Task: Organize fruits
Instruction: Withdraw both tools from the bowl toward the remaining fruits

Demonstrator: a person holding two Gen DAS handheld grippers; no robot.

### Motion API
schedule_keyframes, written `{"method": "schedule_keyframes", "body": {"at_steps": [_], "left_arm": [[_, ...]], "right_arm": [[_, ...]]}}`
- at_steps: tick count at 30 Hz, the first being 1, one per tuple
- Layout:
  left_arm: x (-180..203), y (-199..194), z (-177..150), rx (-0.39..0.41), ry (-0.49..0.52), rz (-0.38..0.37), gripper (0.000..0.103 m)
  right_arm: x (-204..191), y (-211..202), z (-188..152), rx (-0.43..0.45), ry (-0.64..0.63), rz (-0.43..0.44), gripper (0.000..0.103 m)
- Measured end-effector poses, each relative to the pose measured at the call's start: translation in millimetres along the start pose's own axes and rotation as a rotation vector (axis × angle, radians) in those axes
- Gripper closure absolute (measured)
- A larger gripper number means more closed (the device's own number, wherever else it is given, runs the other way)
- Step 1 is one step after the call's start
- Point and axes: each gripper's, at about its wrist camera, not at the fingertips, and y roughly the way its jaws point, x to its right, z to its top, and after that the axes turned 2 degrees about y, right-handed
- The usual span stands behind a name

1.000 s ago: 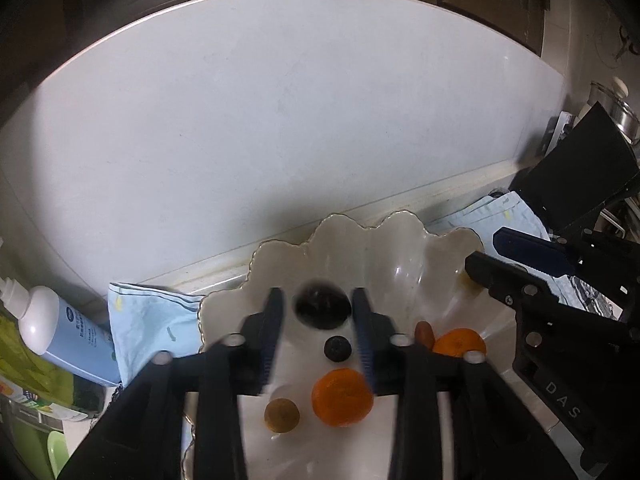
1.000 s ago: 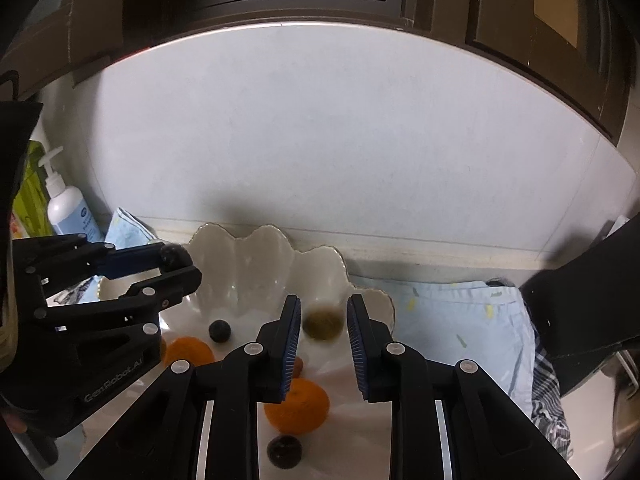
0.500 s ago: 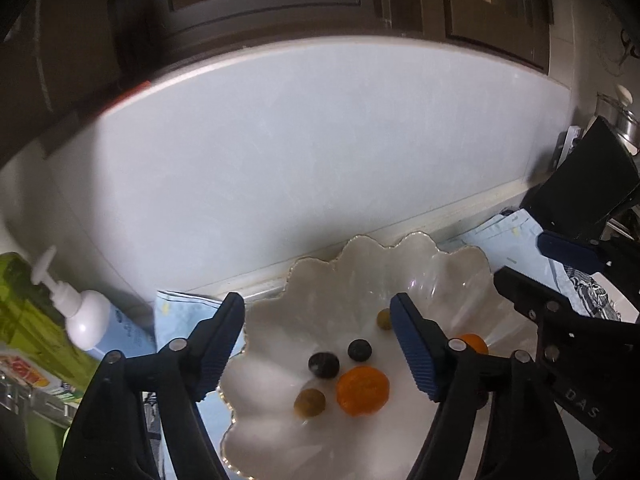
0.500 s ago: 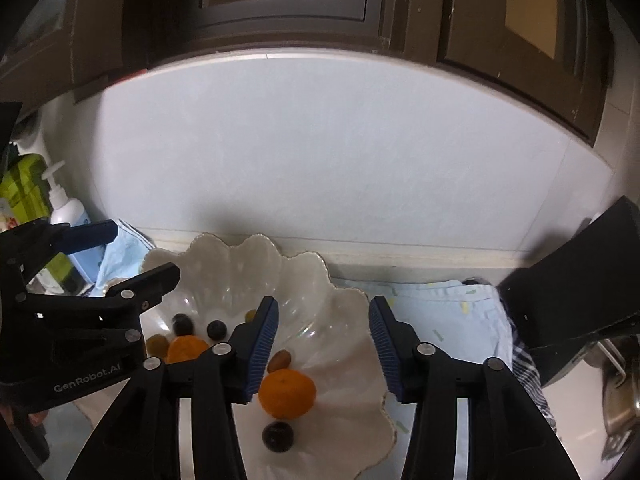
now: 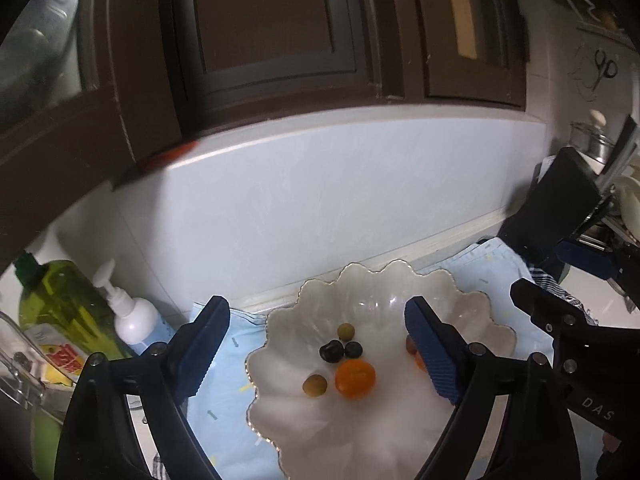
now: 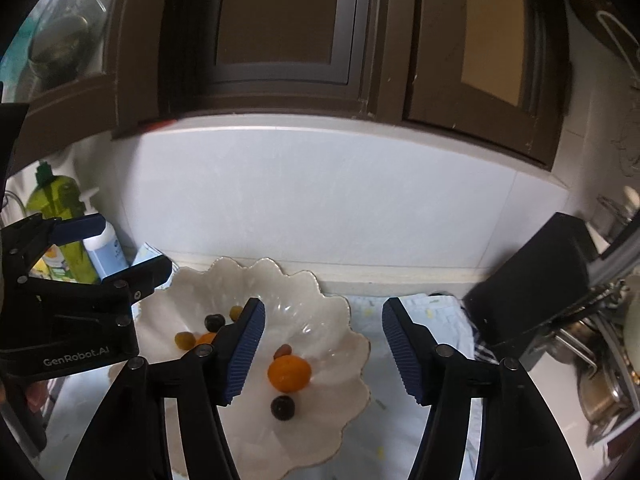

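Observation:
A white scalloped bowl on a pale blue cloth holds several small fruits. Among them are an orange, a dark plum, a dark berry and two olive-brown fruits. My left gripper hangs above the bowl, its jaws opening wide with nothing between them. In the right wrist view the bowl shows a second orange, a reddish fruit and a dark fruit. My right gripper hovers over the bowl's right rim, jaws opening and empty.
A green soap bottle and a white pump bottle stand at the left by the tiled wall. A black box and metal pots crowd the right. Dark cabinets hang overhead.
The left gripper let go of the dark plum and the right let go of a greenish fruit. Both opened and drew back and up from the bowl.

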Motion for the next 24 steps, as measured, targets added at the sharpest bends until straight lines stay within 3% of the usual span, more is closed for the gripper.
{"method": "schedule_keyframes", "body": {"at_steps": [15, 24], "left_arm": [[14.0, -79.4, -19.9, 0.102, 0.01, -0.062, 0.003], [25.3, -116.1, -39.1, 0.13, 0.033, -0.081, 0.0]], "right_arm": [[6.4, -91.6, -21.3, 0.123, 0.024, -0.053, 0.027], [5.8, -133.5, -45.7, 0.149, 0.039, -0.072, 0.025]]}}
